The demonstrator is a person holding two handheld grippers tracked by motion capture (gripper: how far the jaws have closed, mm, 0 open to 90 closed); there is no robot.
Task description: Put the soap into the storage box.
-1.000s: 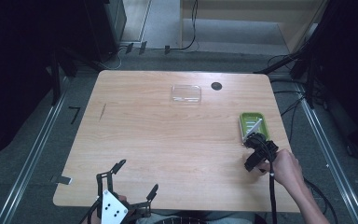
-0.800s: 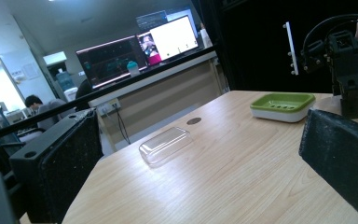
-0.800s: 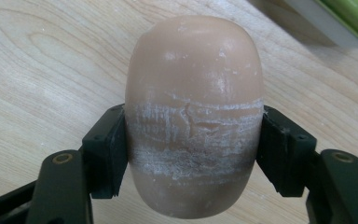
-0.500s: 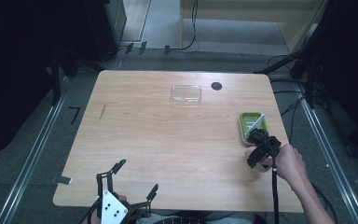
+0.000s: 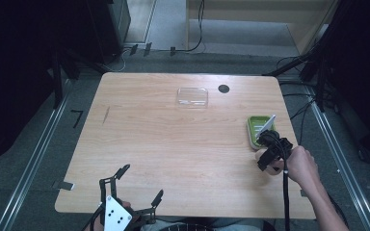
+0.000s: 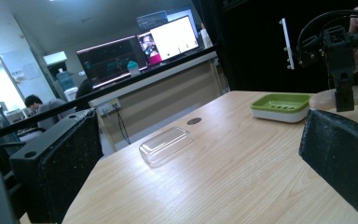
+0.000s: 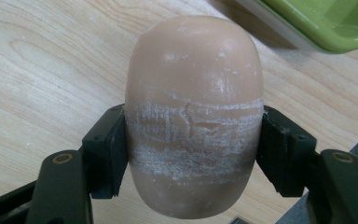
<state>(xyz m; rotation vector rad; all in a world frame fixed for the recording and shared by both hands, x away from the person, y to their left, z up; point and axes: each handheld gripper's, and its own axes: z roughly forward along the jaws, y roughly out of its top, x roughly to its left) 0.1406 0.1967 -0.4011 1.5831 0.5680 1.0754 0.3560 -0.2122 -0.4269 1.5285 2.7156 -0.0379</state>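
1. The right hand-held gripper sat near the right edge of the wooden worktop, held by the person's right hand, with its cable trailing back along the forearm.
2. Its jaws were clamped on a tan bar of soap, one black pad pressed against each long side of the bar.
3. The soap bore a whitish, scuffed band across its middle where the pads met it, and the rounded far end stuck out past the jaws.
4. In the left gripper view the soap lay low over the worktop; whether it touched the wood cannot be told.
5. A green soap dish stood just beside the soap, on the far side of it, empty as far as its bare tray showed.
6. A clear plastic lid lay well apart from the dish, toward the far edge of the worktop, near a small dark round hole.
7. The left hand-held gripper rested at the near edge of the worktop with its jaws spread wide apart, nothing between them.
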